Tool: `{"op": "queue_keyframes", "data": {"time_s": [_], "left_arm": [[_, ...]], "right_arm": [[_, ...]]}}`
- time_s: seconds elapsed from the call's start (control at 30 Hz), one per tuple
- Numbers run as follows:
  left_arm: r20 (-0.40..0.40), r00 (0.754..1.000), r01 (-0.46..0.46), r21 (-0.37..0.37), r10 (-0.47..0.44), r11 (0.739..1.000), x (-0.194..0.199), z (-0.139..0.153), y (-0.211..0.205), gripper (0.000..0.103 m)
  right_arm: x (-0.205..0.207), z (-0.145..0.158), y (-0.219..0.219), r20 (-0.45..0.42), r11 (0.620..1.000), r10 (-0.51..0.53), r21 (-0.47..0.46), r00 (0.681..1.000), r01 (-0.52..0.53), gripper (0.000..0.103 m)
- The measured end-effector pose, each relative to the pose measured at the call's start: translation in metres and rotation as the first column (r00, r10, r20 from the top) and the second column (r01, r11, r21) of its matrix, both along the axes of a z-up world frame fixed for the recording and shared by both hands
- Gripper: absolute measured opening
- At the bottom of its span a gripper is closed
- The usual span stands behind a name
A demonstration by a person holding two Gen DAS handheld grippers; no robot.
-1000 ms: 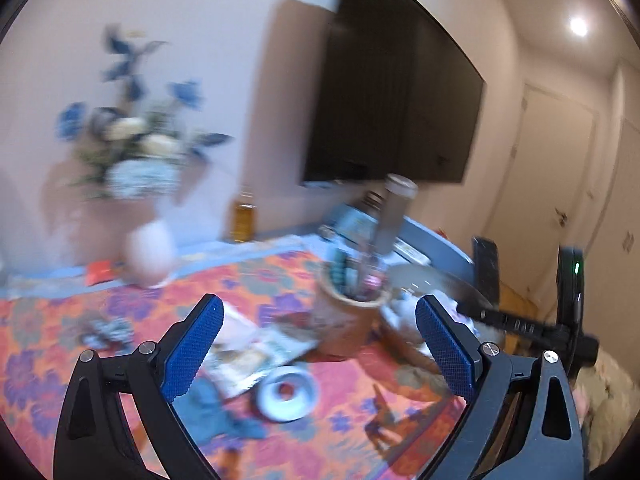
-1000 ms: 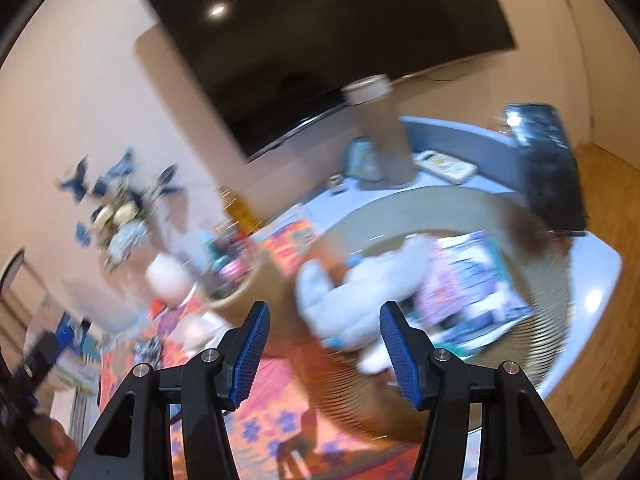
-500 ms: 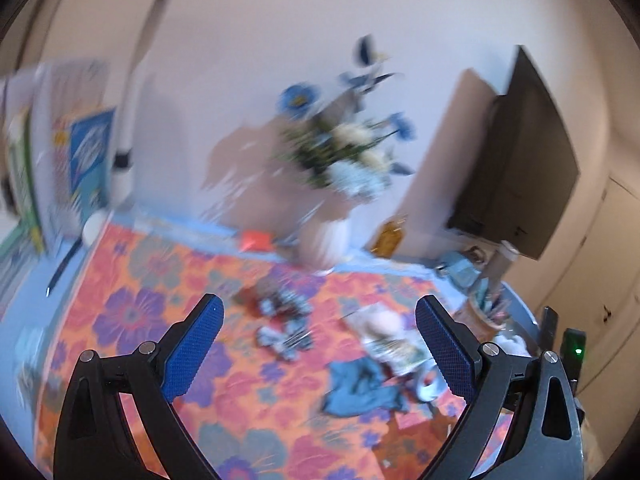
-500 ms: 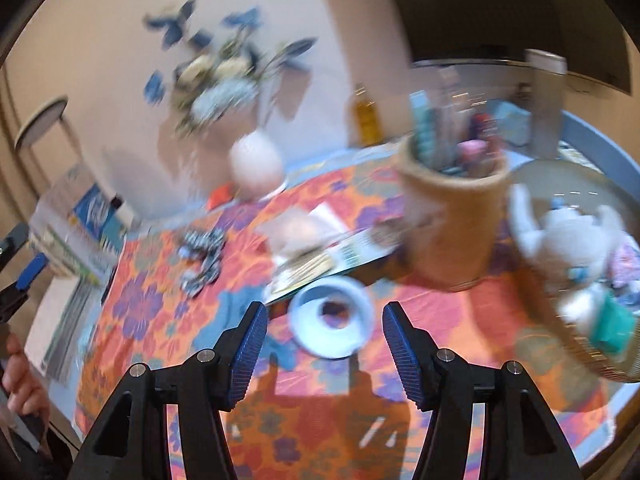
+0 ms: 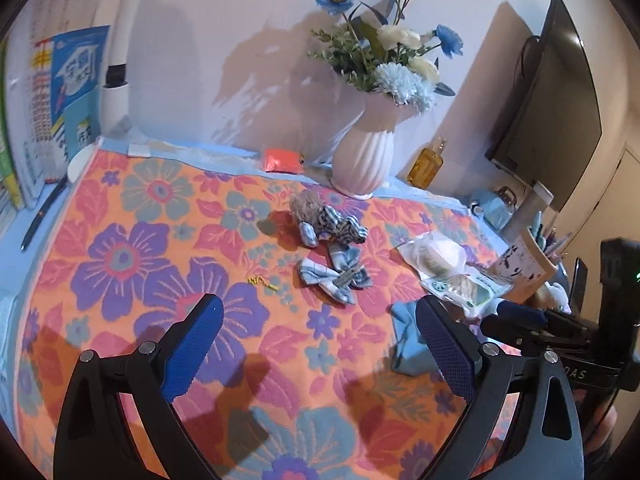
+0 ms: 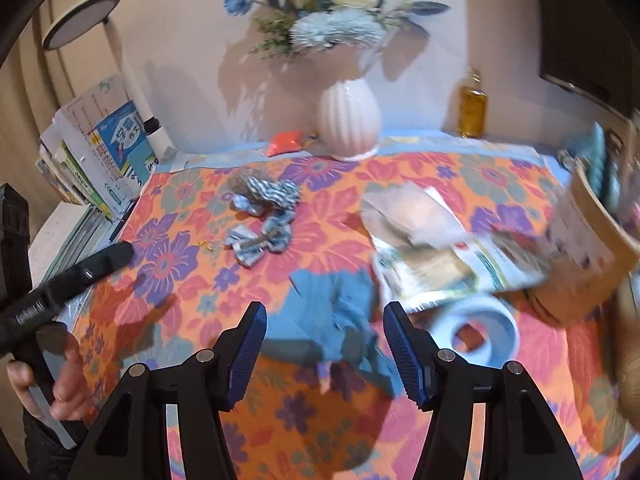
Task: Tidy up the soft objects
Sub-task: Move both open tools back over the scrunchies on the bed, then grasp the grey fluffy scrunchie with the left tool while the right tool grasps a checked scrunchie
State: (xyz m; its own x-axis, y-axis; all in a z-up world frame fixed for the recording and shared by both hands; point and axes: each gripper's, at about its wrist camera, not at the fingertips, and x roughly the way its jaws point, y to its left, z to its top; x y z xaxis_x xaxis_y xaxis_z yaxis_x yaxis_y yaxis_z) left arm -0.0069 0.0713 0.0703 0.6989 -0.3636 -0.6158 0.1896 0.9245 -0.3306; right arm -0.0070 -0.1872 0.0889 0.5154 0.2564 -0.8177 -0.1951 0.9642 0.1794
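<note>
Partly behind right claw (image 6: 325, 354), blue cloth (image 6: 332, 312), blurred packets (image 6: 440, 256) alongside

Brown basket (image 6: 592, 264) blurred, cut off at right edge.

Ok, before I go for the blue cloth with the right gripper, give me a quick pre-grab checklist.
1. Right gripper open and empty: ok.
2. Blue cloth lined up between its fingers: ok, it lies just ahead on the floral mat.
3. Cloth free of other things: cannot tell; the plastic packet and white tape roll sit close on its right, and the edges are blurred.
4. Left gripper out of the way: ok, open, empty, off to the left.
5. Image sharp enough: not ok, the right wrist view is motion-blurred on its right side.
</note>
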Motion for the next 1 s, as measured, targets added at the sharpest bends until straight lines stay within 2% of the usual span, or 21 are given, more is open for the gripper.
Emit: {"op": "queue_keyframes", "data": {"time_s": [0.17, 0.3, 0.47, 0.57, 0.6, 0.63, 0.67, 0.7, 0.73, 0.77, 0.8, 0.9, 1.0], "left_arm": [[-0.067, 0.996, -0.063, -0.135, 0.054, 0.989, 0.049, 0.003, 0.02, 0.096], [-0.073, 0.995, -0.07, -0.118, 0.061, 0.991, 0.086, -0.001, 0.009, 0.096], [-0.111, 0.994, 0.008, -0.088, -0.018, 0.996, 0.132, -0.024, -0.018, 0.096], [-0.16, 0.986, 0.035, -0.086, -0.048, 0.996, 0.154, -0.039, -0.029, 0.096], [-0.172, 0.984, 0.041, -0.091, -0.056, 0.995, 0.159, -0.043, -0.031, 0.095], [-0.177, 0.982, 0.045, -0.09, -0.06, 0.995, 0.162, -0.047, -0.032, 0.093], [-0.182, 0.981, 0.049, -0.088, -0.064, 0.995, 0.164, -0.05, -0.033, 0.08], [-0.2, 0.977, 0.06, -0.085, -0.076, 0.995, 0.166, -0.055, -0.035, 0.062], [-0.216, 0.973, 0.067, -0.084, -0.084, 0.994, 0.167, -0.06, -0.035, 0.053], [-0.231, 0.969, 0.075, -0.083, -0.093, 0.994, 0.168, -0.064, -0.036, 0.038], [-0.235, 0.967, 0.079, -0.079, -0.096, 0.994, 0.168, -0.067, -0.035, 0.032], [-0.192, 0.98, 0.031, -0.065, -0.043, 0.997, 0.162, -0.062, -0.026, 0.031], [-0.163, 0.986, -0.029, -0.06, 0.019, 0.998, 0.157, -0.055, -0.01, 0.031]], "right_arm": [[0.032, 0.001, 0.032, 0.004, 0.998, 0.057, 0.005, 0.998, -0.057, 0.06], [0.06, -0.016, 0.051, -0.047, 0.997, 0.077, 0.019, 0.996, -0.076, 0.061], [0.089, -0.058, 0.066, -0.151, 0.996, 0.083, 0.041, 0.985, -0.078, 0.061], [0.098, -0.078, 0.066, -0.183, 0.996, 0.068, 0.071, 0.981, -0.056, 0.062], [0.1, -0.08, 0.065, -0.168, 0.996, 0.056, 0.081, 0.984, -0.043, 0.063], [0.101, -0.08, 0.065, -0.146, 0.995, 0.048, 0.092, 0.988, -0.034, 0.072], [0.103, -0.08, 0.065, -0.143, 0.994, 0.042, 0.107, 0.989, -0.027, 0.085], [0.105, -0.08, 0.065, -0.142, 0.992, 0.036, 0.123, 0.989, -0.019, 0.088], [0.107, -0.082, 0.065, -0.14, 0.99, 0.027, 0.142, 0.99, -0.007, 0.091], [0.108, -0.084, 0.067, -0.14, 0.989, 0.021, 0.148, 0.99, 0.0, 0.093], [0.11, -0.085, 0.07, -0.135, 0.99, 0.016, 0.14, 0.991, 0.003, 0.094], [0.111, -0.087, 0.09, -0.105, 0.999, 0.017, 0.045, 0.994, -0.012, 0.096], [0.112, -0.085, 0.101, -0.086, 0.996, 0.04, 0.081, 0.996, -0.033, 0.091]]}}
